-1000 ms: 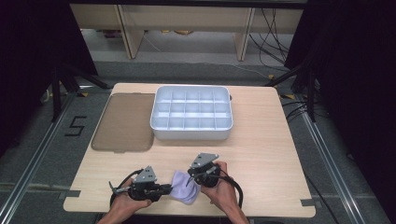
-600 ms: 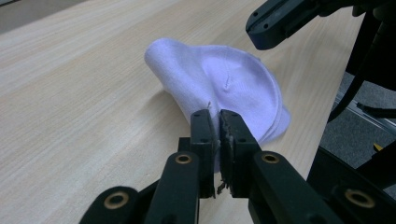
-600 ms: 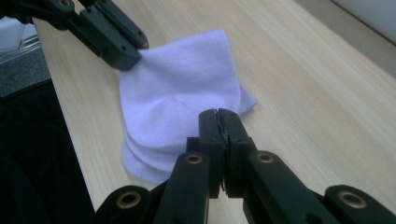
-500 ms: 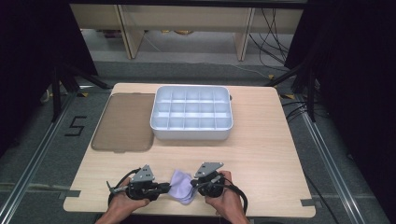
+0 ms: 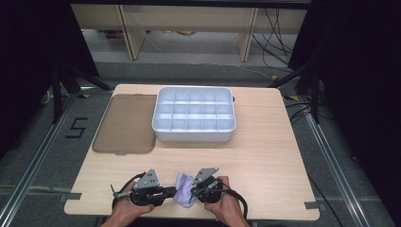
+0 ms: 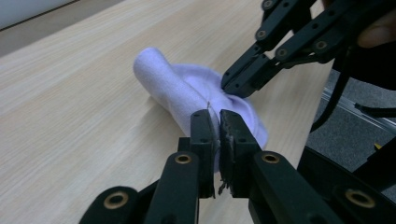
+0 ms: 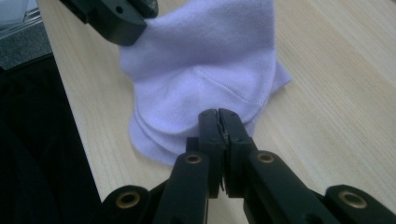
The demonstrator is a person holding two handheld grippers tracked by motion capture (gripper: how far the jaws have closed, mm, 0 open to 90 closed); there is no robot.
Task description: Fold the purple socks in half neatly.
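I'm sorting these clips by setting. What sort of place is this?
Probably a lab or workshop set up for recording, not a home: a bare wooden table on a taped floor, loose cables behind it, and both grippers pinching a pale sock.

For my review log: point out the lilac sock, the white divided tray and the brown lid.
lilac sock [image 7: 205, 70], right gripper view, on its flat upper fabric.
white divided tray [image 5: 194, 135], high view, on its near outer wall.
brown lid [image 5: 126, 123], high view, on the middle of its flat surface.
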